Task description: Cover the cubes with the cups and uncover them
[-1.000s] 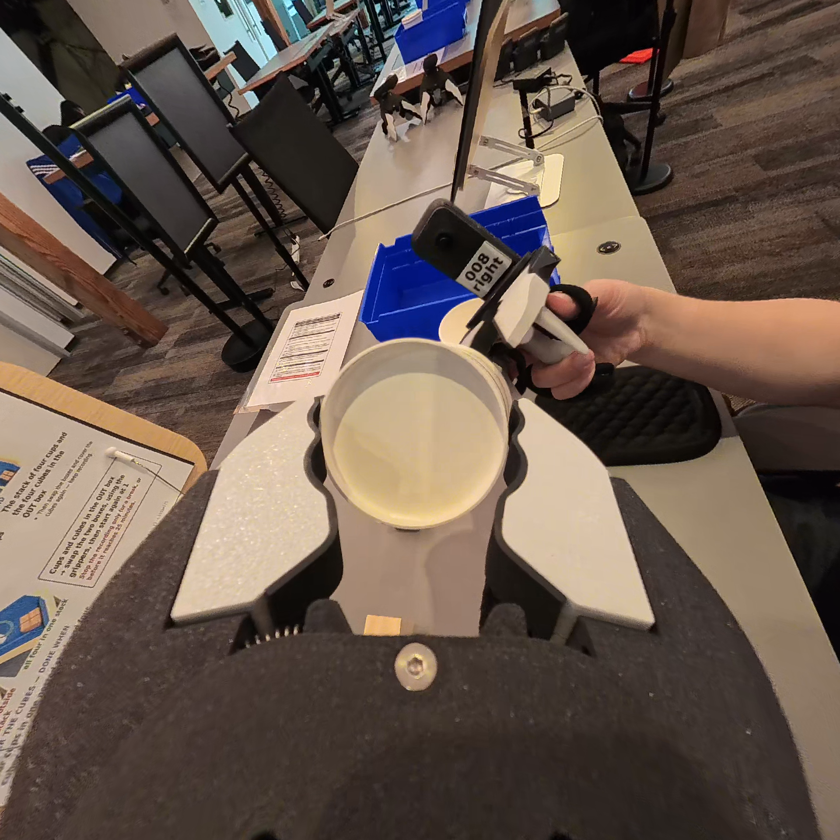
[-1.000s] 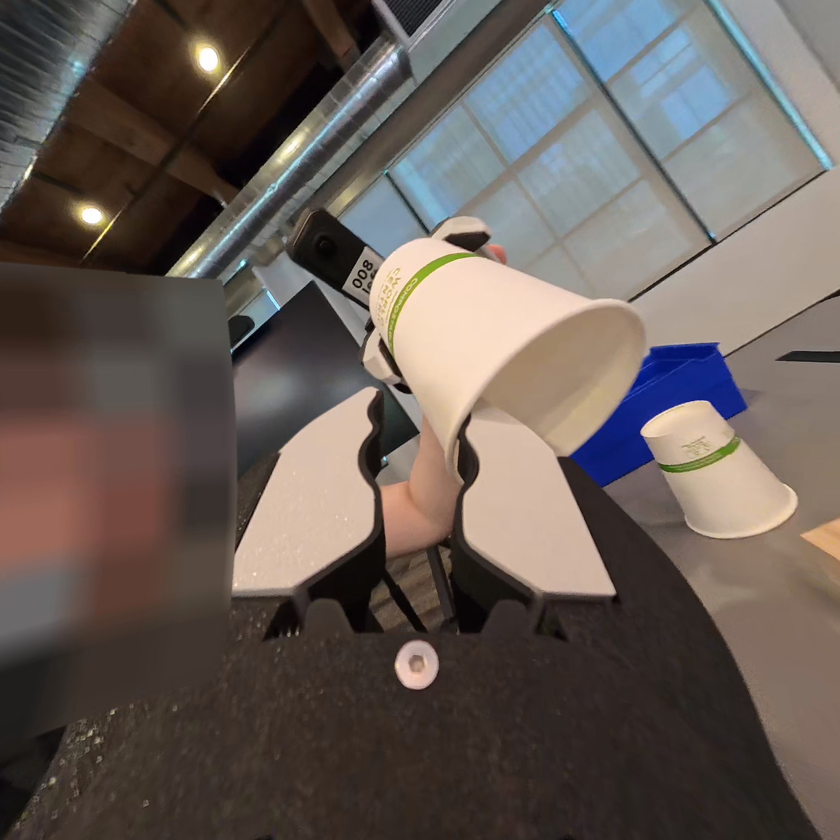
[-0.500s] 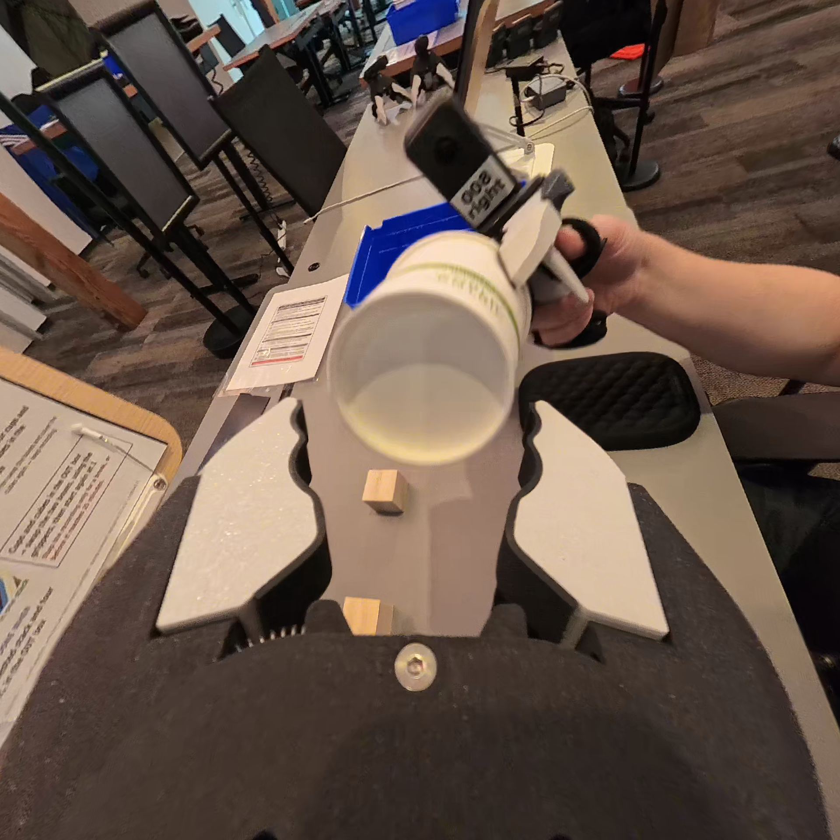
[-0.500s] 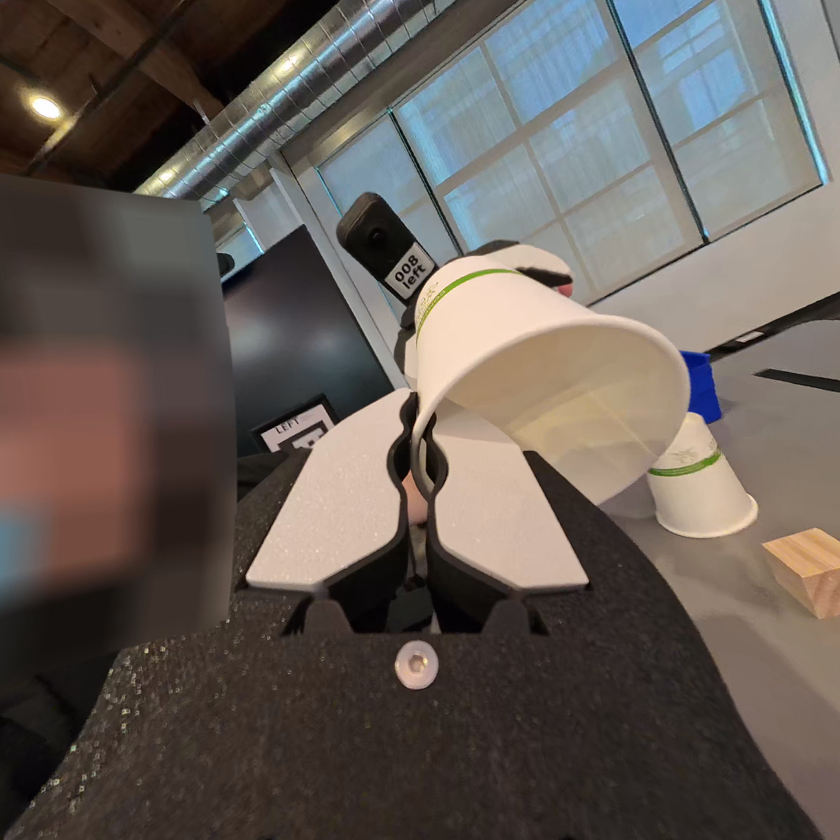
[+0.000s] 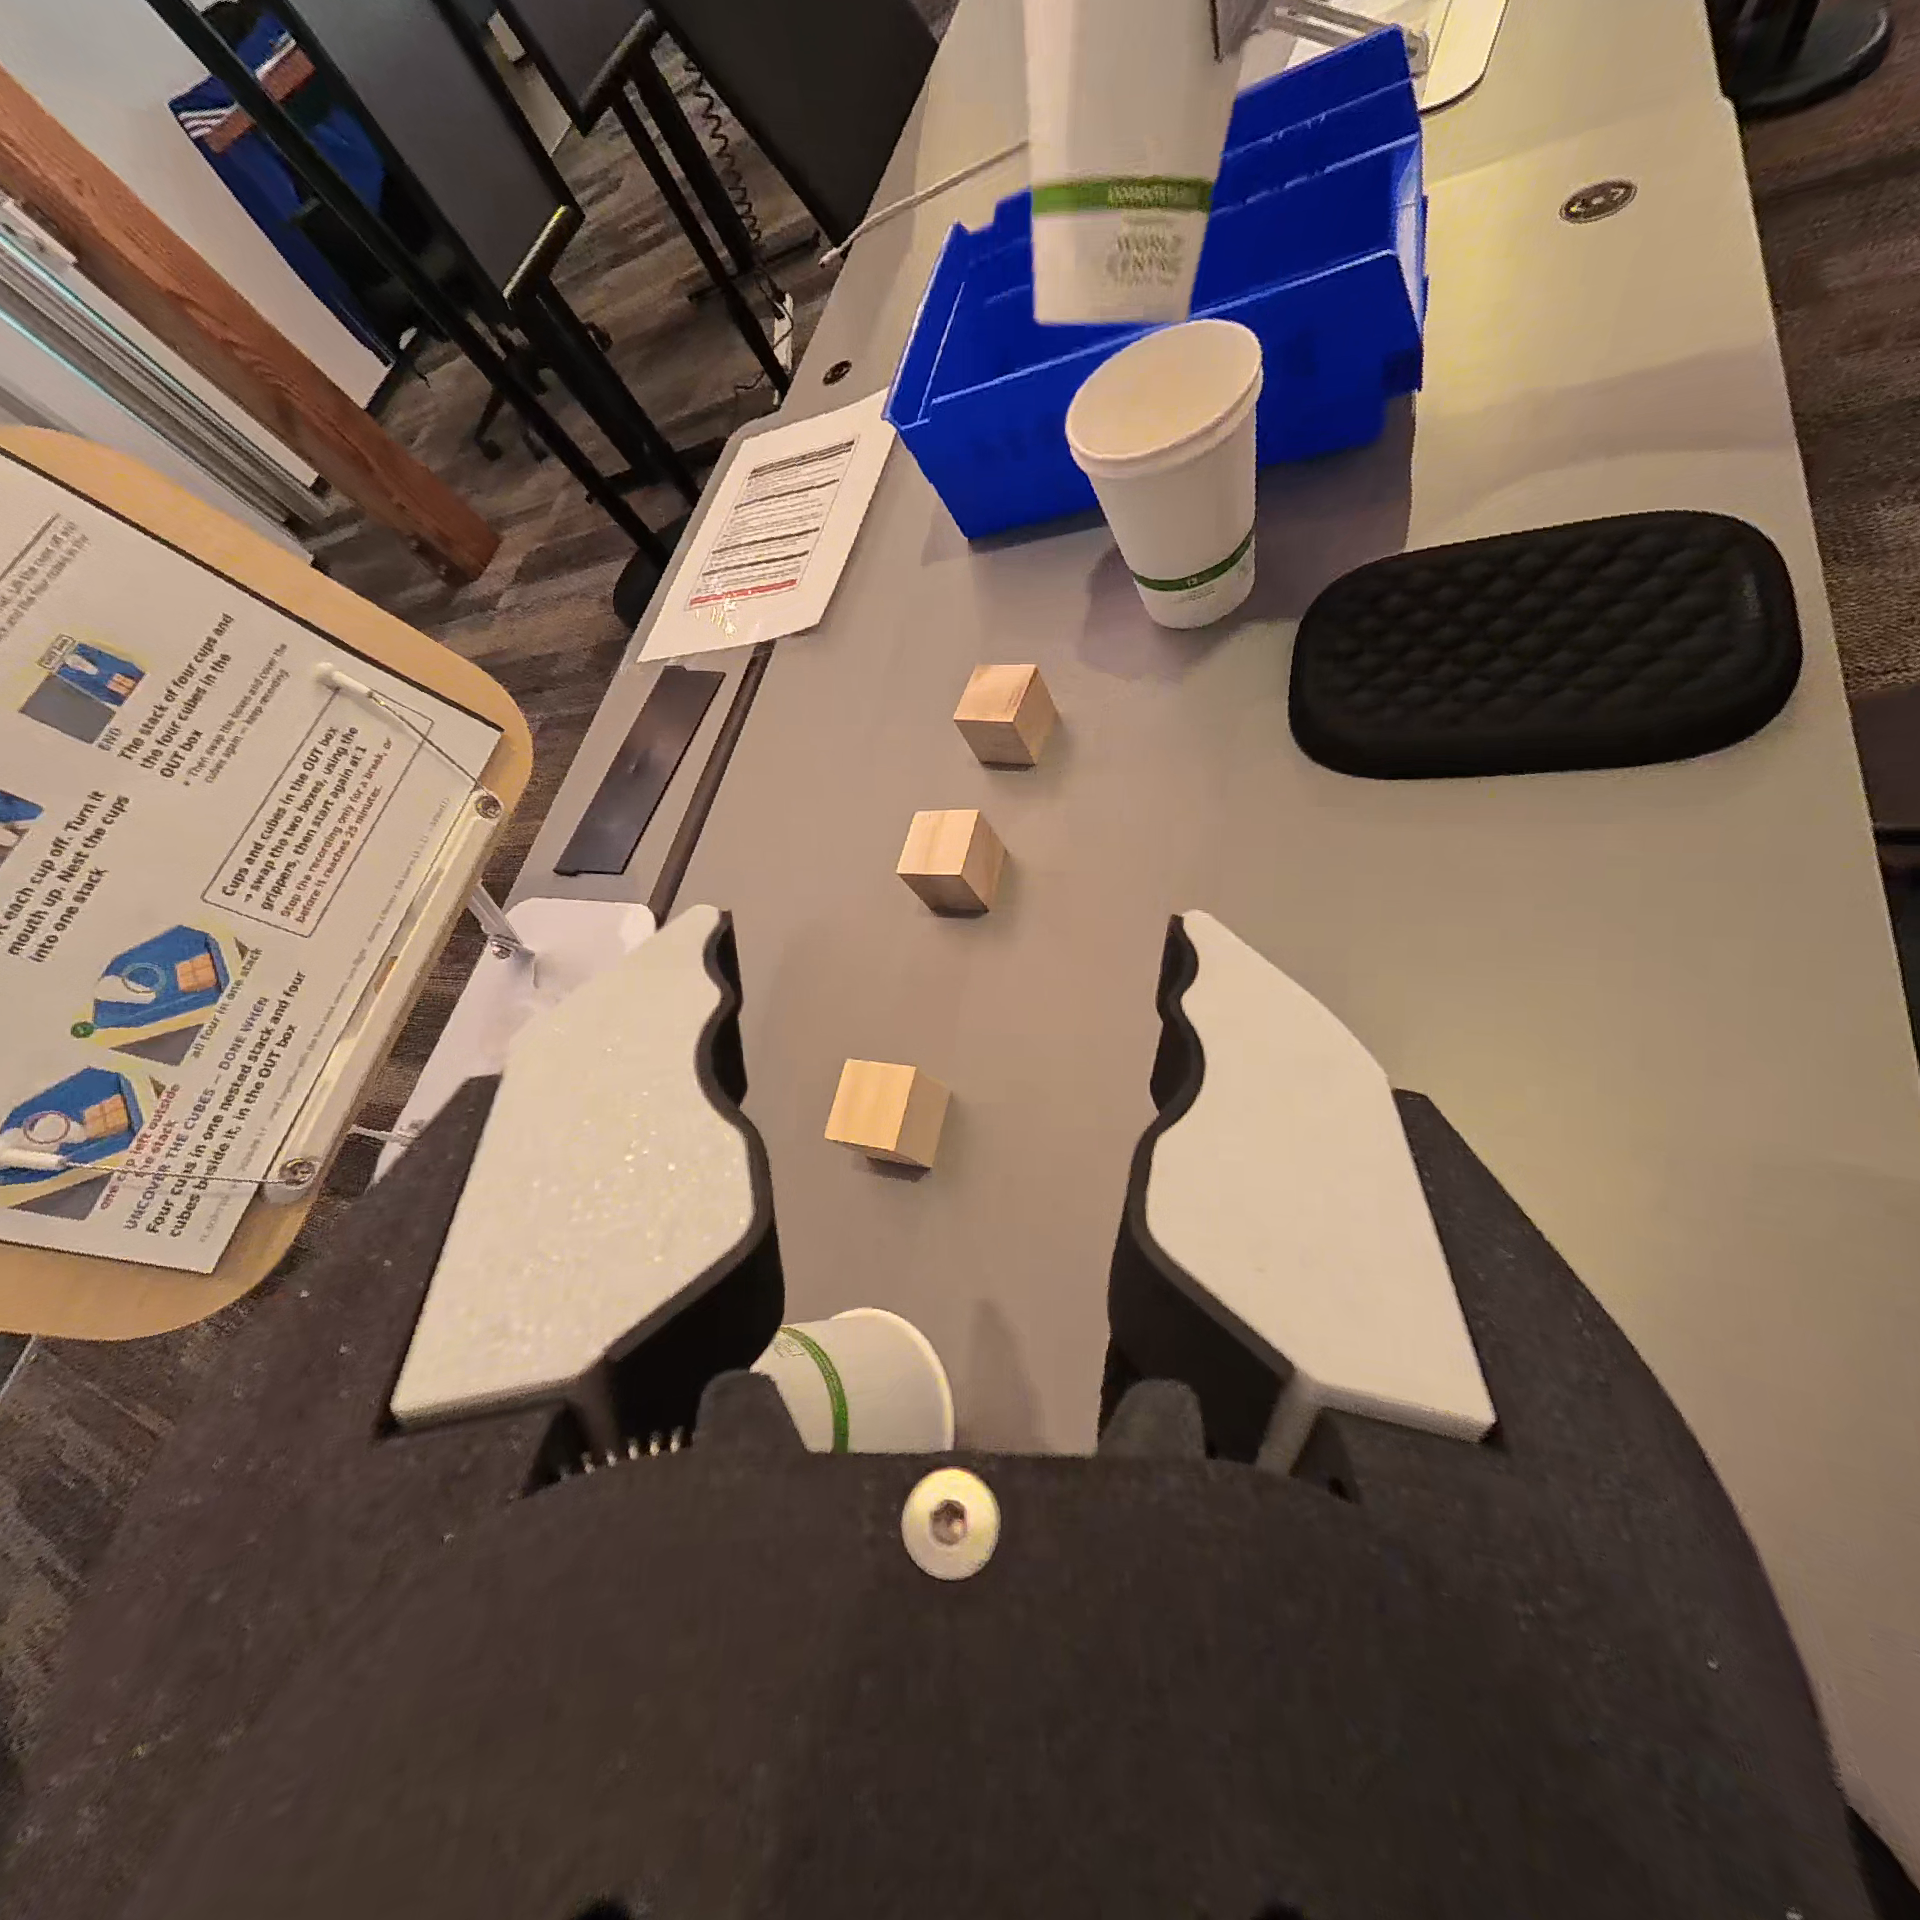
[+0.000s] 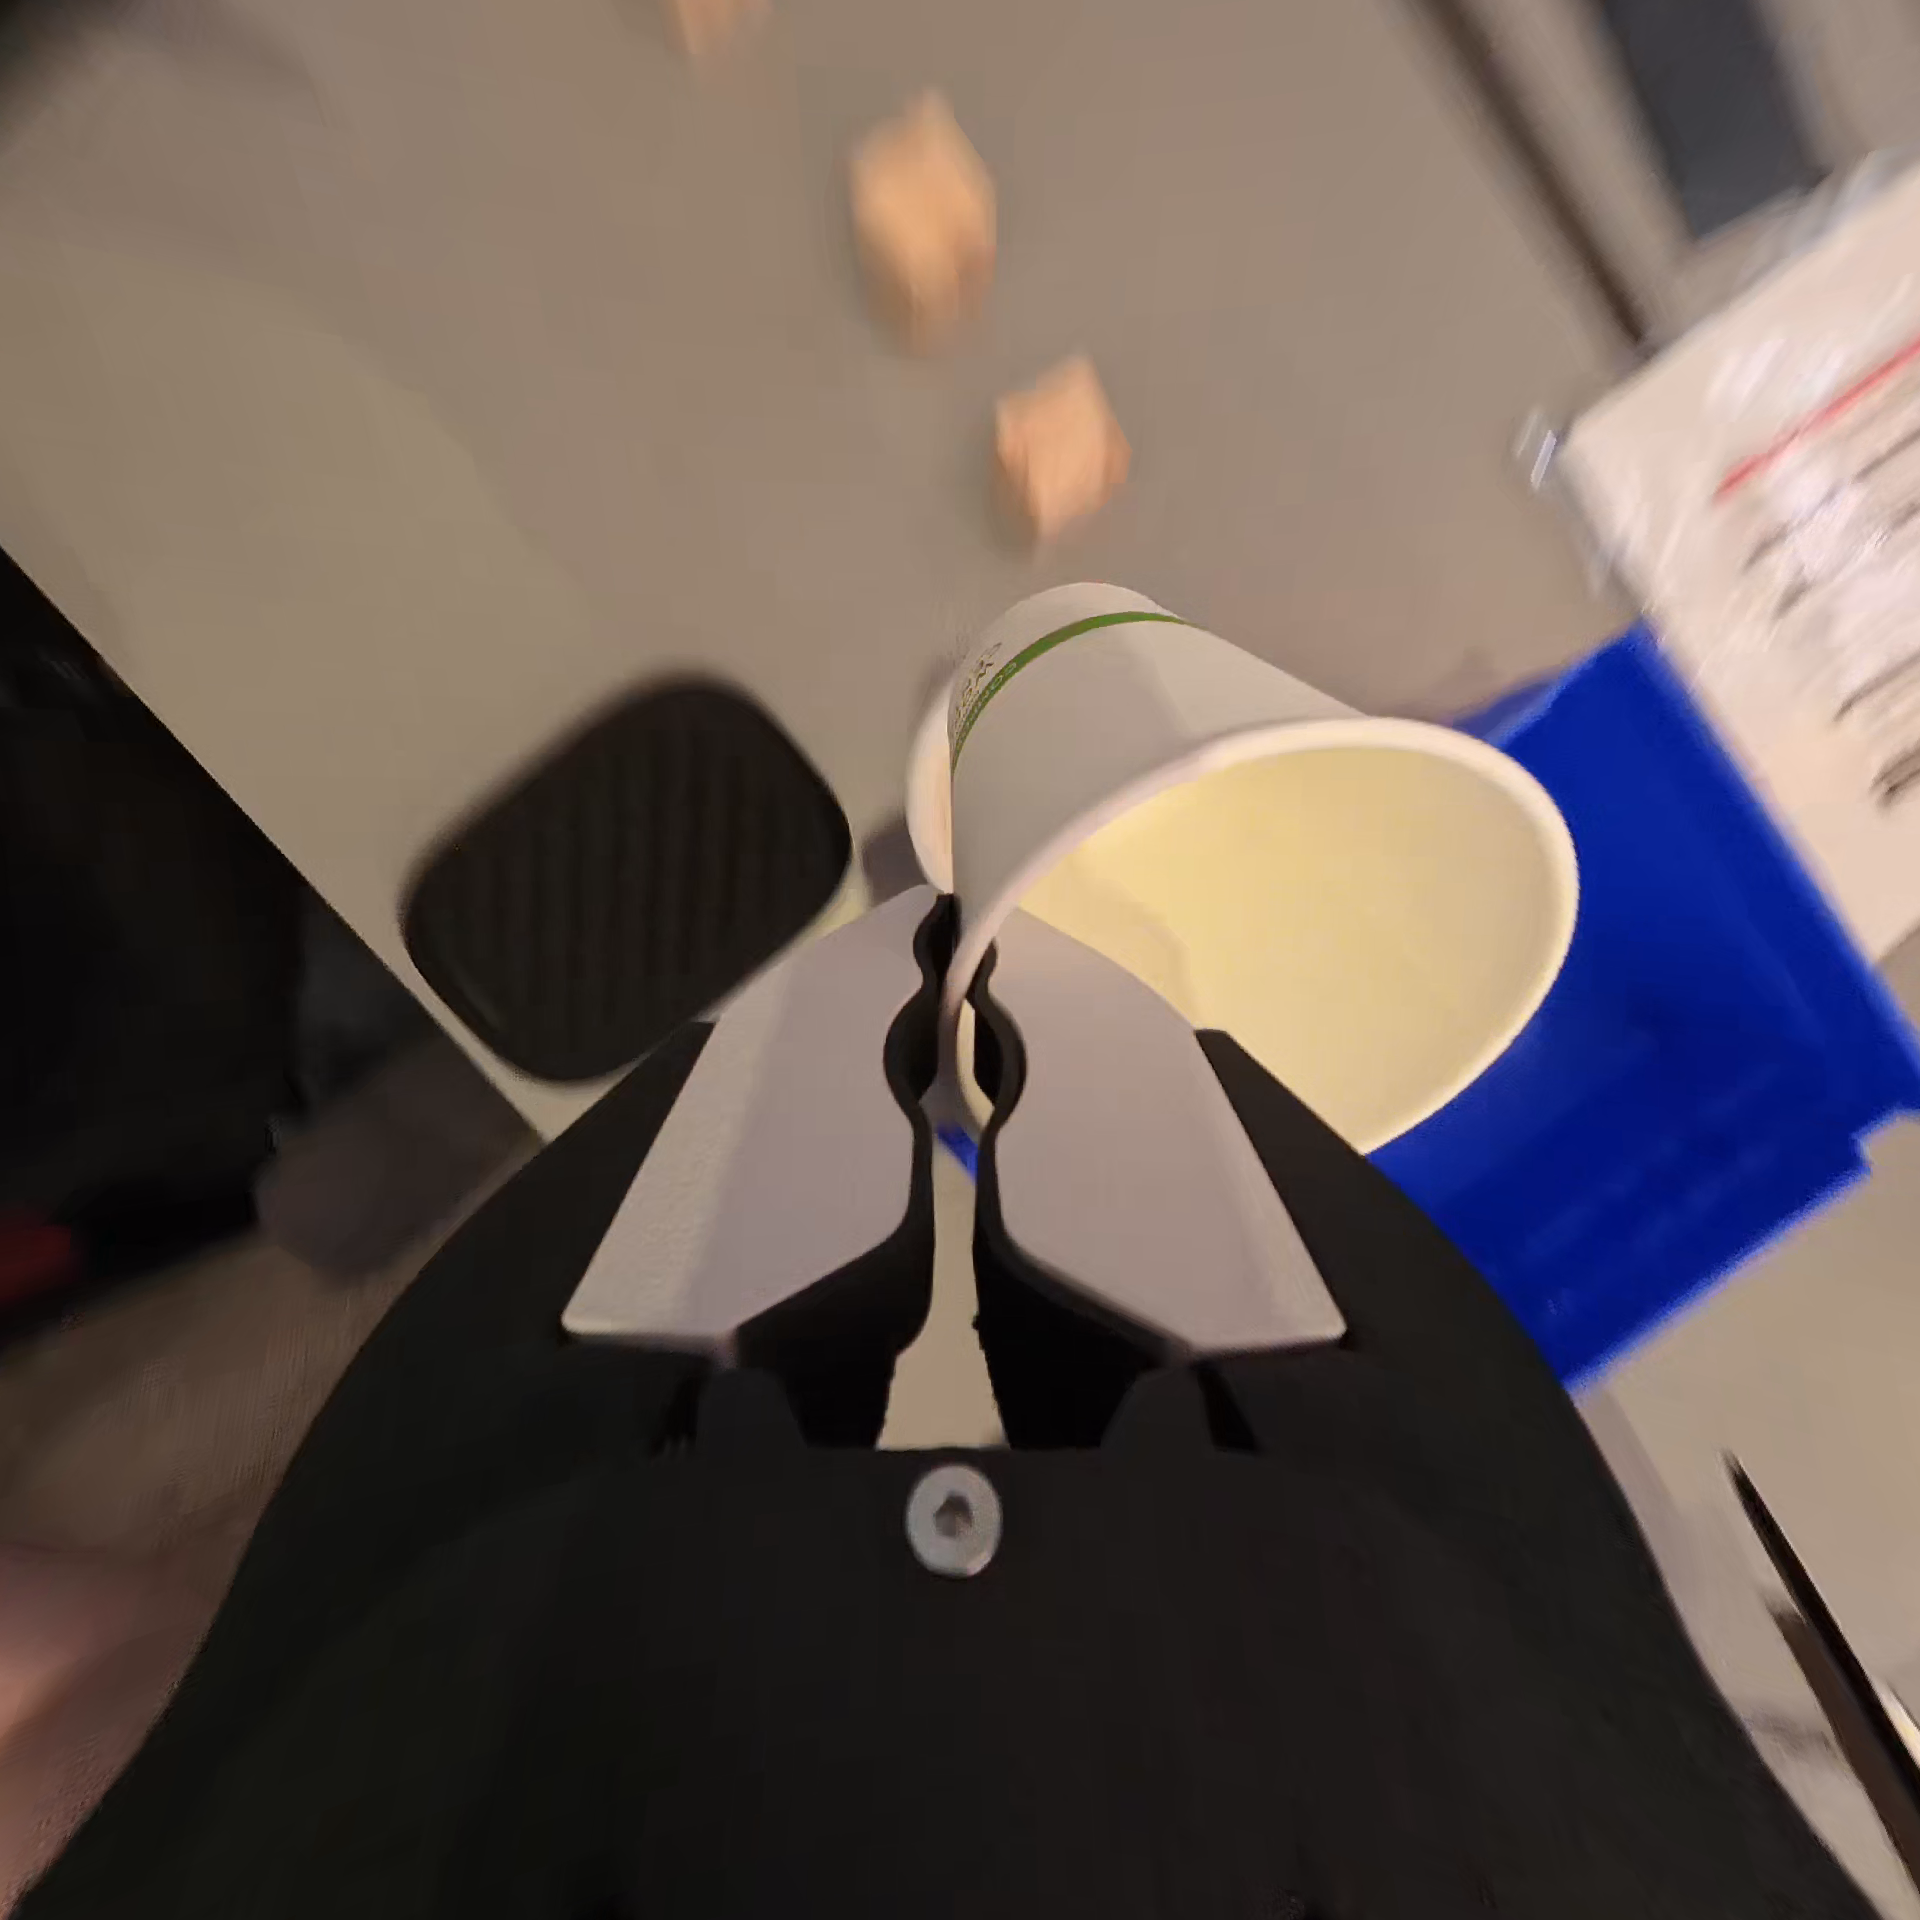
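Grey desk (image 5: 1299, 1039) fills the frame: three wooden cubes (image 5: 951, 862) line its centre, an upside-down cup (image 5: 1179, 488) stands upper centre before a blue bin (image 5: 1330, 312). Left gripper (image 5: 951, 1023) fingers are spread, empty. Right gripper (image 6: 951, 935) fingers pinch a paper cup (image 6: 1247, 873) by its wall.

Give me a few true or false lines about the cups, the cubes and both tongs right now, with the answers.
1. The left tongs are open and hold nothing. True.
2. The right tongs are open. False: they are shut on the rim of a cup.
3. Three bare cubes lie on the table in the left wrist view. True.
4. A cup stands inside the blue bin. False: an upright cup stands on the table in front of the bin.
5. An upside-down cup sits near the base of the left tongs. True.
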Tool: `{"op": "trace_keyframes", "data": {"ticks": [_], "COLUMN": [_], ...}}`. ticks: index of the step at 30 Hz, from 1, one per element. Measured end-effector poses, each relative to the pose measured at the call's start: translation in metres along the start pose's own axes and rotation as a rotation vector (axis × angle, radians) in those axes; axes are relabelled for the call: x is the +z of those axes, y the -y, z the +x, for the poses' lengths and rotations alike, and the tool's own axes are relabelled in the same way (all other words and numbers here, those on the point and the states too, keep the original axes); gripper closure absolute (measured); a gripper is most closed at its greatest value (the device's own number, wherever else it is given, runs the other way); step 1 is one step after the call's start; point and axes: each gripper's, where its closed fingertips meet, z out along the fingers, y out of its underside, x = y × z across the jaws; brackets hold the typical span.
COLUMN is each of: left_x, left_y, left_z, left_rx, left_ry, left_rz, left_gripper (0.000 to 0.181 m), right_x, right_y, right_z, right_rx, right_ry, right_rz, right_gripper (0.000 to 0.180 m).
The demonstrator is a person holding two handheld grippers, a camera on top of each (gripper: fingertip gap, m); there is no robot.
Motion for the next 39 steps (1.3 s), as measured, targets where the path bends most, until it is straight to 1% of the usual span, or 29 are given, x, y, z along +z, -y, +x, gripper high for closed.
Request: {"op": "trace_keyframes", "data": {"ticks": [3,8,11,14,16,17,18,20,24,28,32,36,39], "left_x": [0.001,0.002,-0.001,-0.006,-0.008,-0.008,-0.007,-0.003,-0.003,-0.001,0.004,0.014,0.018], "left_y": [0.0,-0.007,-0.017,-0.042,-0.066,-0.076,-0.086,-0.105,-0.145,-0.174,-0.2,-0.204,-0.212], "left_z": [0.005,0.008,0.0,-0.018,-0.027,-0.029,-0.031,-0.033,-0.05,-0.068,-0.08,-0.086,-0.089], "left_rx": [-0.001,0.009,0.014,0.059,0.071,0.055,0.028,-0.043,-0.102,-0.185,-0.279,-0.356,-0.349], "left_ry": [-0.005,0.007,0.053,0.149,0.185,0.187,0.187,0.169,0.162,0.083,-0.014,-0.066,-0.075], "left_rz": [0.004,-0.031,-0.072,-0.19,-0.289,-0.323,-0.345,-0.377,-0.474,-0.574,-0.706,-0.731,-0.782], "left_gripper": [0.105,0.105,0.105,0.104,0.102,0.1,0.099,0.097,0.093,0.088,0.088,0.085,0.082], "right_x": [0.025,0.059,0.074,0.083,0.088,0.091,0.092,0.093,0.078,0.046,0.02,0.014,0.017], "right_y": [-0.014,-0.023,-0.023,-0.024,-0.023,-0.023,-0.021,-0.019,-0.005,0.023,0.043,0.045,0.042], "right_z": [0.0,0.0,-0.004,-0.005,-0.006,-0.007,-0.006,-0.006,-0.003,-0.006,-0.027,-0.048,-0.061], "right_rx": [-0.022,-0.052,-0.07,-0.056,-0.045,-0.036,-0.028,-0.015,-0.05,-0.087,-0.131,-0.184,-0.209], "right_ry": [0.005,-0.01,0.005,0.007,0.017,0.025,0.016,0.012,-0.052,-0.133,-0.16,-0.183,-0.179], "right_rz": [-0.162,-0.334,-0.386,-0.405,-0.387,-0.374,-0.359,-0.326,-0.22,-0.047,0.095,0.148,0.153], "right_gripper": [0.179,0.179,0.179,0.179,0.177,0.173,0.165,0.158,0.147,0.144,0.143,0.146,0.146]}}
